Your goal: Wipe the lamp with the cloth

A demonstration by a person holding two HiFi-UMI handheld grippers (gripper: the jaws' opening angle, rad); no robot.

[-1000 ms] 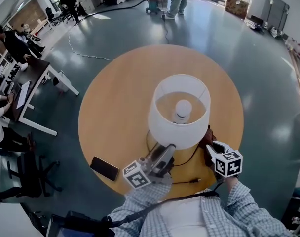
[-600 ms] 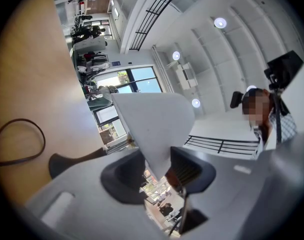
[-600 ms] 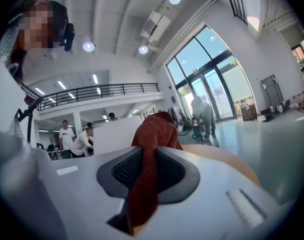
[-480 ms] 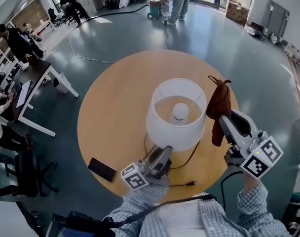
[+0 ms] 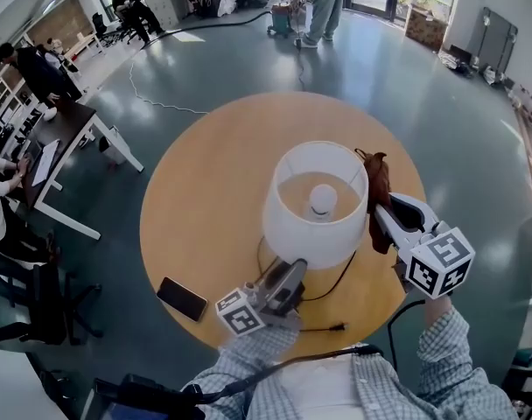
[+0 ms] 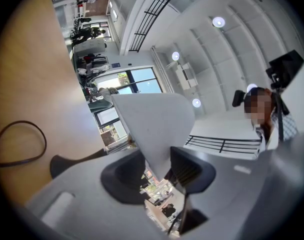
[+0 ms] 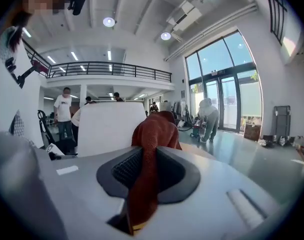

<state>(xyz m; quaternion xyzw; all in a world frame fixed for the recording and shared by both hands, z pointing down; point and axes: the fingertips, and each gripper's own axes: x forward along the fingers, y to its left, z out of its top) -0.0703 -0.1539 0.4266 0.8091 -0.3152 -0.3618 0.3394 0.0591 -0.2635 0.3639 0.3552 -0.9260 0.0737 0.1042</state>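
On the round table, a phone lies near the left edge. Next, the left gripper pinches the lamp's shade at its lower rim, apparently to steady it. Open at the top, the shade holds only a bulb. Just beside its right wall, the right gripper clamps the brown cloth, seemingly ready for wiping.

1. The left gripper, at 6 o'clock, clamps the lower edge of the white shade, one pad on each side.
2. The desk fills 9 to 11 o'clock; a black cord loops on it at 9.
3. A person is at 3 o'clock.
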